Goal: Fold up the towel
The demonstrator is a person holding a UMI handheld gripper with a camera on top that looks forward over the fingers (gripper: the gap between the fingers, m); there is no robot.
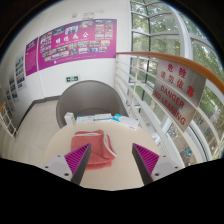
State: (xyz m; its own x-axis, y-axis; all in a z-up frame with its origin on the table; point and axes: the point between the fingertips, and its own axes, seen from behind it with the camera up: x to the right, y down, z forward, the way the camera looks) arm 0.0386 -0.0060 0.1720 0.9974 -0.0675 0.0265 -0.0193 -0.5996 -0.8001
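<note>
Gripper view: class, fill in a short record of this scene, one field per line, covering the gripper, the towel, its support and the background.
gripper: gripper, fingers open, nothing between them
towel: pink folded cloth towel, just ahead of the fingers, lying flat
support: pale round table
beyond table: grey chair
background: pink wall posters, windows with red lettering

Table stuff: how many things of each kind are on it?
Pink towel: 1
Blue-and-white item, too small to name: 1
Total on the table: 2
The gripper is open above the table, holding nothing.
</note>
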